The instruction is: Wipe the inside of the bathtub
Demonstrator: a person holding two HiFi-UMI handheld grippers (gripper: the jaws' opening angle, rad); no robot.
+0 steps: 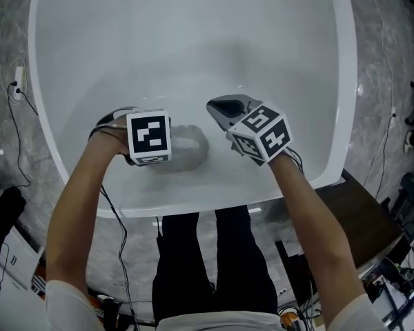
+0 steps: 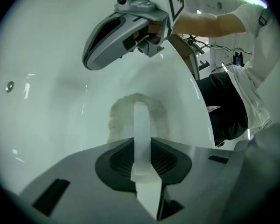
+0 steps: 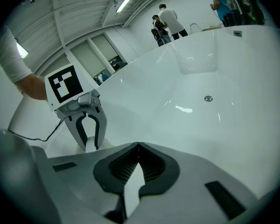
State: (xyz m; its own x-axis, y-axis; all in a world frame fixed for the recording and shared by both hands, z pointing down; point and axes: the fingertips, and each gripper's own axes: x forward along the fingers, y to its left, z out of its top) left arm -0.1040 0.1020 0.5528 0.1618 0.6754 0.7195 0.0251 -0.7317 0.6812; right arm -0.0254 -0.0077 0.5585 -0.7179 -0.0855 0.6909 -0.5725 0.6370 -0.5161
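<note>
Jaws of the left gripper [image 2: 140, 112] pinch a cloth [image 1: 188, 147] against the tub's [image 1: 193, 40] near wall. The right gripper [image 1: 219, 108] is closed and empty. The tub runs near to far, its far end cut off.

Glossy white bathtub [image 1: 193, 40] fills the view. The cloth [image 1: 188, 149] shows pale greyish white. Left tongs [image 2: 141, 120] and right tongs [image 1: 219, 109] are grey, each carrying black-and-white square markers. Grey marbled floor [image 1: 3, 54], black trousers [image 1: 214, 254].
</note>
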